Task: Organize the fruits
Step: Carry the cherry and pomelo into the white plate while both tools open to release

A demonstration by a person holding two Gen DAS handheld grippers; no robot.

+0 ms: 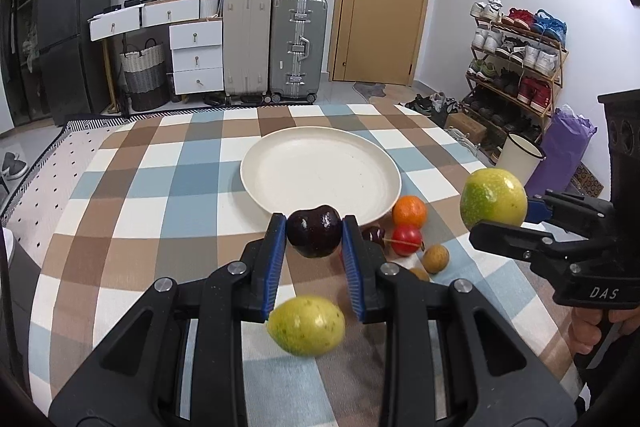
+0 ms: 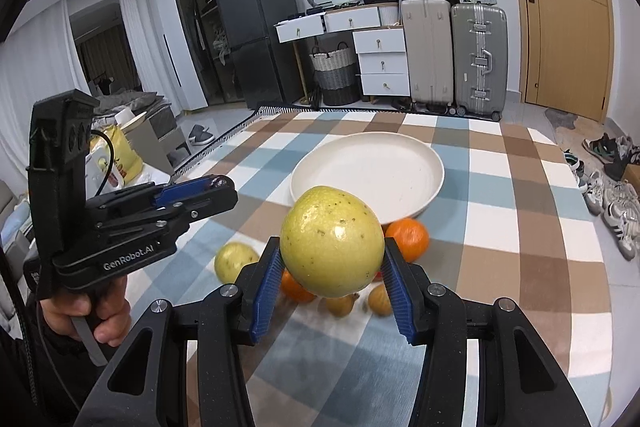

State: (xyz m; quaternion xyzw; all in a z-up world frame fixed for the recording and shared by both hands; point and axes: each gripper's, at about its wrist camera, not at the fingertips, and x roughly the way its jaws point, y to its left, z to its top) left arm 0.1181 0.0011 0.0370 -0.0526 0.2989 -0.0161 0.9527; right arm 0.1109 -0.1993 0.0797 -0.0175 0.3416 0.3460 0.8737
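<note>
While both claws carry fruit above the checked tablecloth (image 1: 132, 187), the step in hand looks like delivery to the cream plate (image 1: 320, 147), which sits bare just ahead of both sets of fingers. Largest of the loads, the yellow-green passion fruit (image 2: 331, 241) is clamped at its widest part by the right gripper (image 2: 330, 263); I would lower it to the plate floor before letting go, since it is round and will likely roll. Smaller, the dark plum (image 1: 314, 231) is pinched between the blue pads of the left gripper (image 1: 314, 239), near their tips; set it down away from the bigger fruit. Below and behind the left claw lies a second passion fruit (image 1: 306, 325); to its right wait a tangerine (image 1: 409, 211), a red cherry tomato (image 1: 407, 239) and two small brown longans (image 1: 436, 258)
</note>
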